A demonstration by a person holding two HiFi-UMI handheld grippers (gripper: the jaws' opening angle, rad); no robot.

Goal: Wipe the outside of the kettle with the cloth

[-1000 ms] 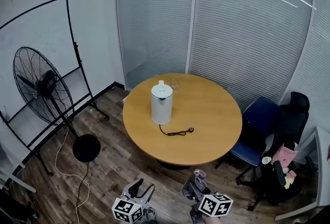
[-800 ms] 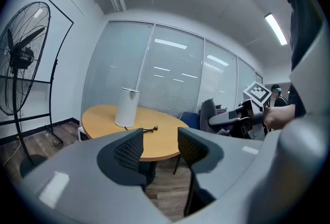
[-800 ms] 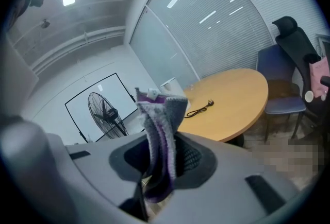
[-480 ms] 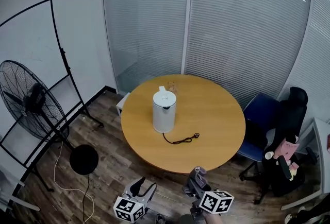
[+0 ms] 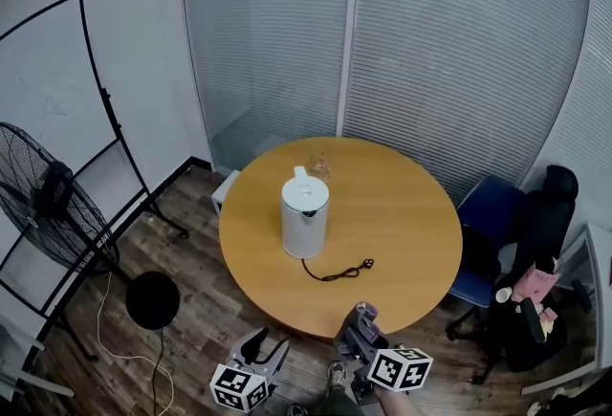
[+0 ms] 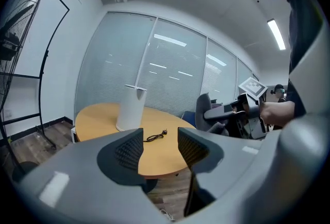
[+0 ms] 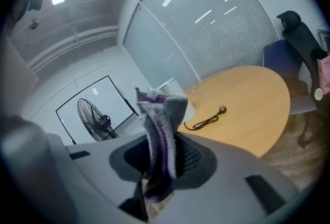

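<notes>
A white kettle (image 5: 304, 213) stands upright left of centre on the round wooden table (image 5: 411, 213), with its black cord (image 5: 337, 271) loose in front of it. Both grippers are low at the near side, short of the table's edge. My left gripper (image 5: 263, 350) is open with nothing between its pads, and in the left gripper view the kettle (image 6: 130, 109) stands beyond the left gripper (image 6: 160, 148). My right gripper (image 5: 359, 333) is shut on a grey and purple cloth (image 7: 159, 135), which stands up between the pads of the right gripper (image 7: 162, 155) and hides most of the kettle (image 7: 188, 110).
A standing fan (image 5: 48, 204) with a floor cable is at the left, beside a whiteboard frame (image 5: 105, 108). A blue chair (image 5: 490, 228) and a black chair (image 5: 545, 232) with pink things stand right of the table. Glass walls with blinds close the back.
The view has moved closer to the table and rightward: the fan has slid towards the left edge. Both grippers stay low in view, the cloth still in the right one.
</notes>
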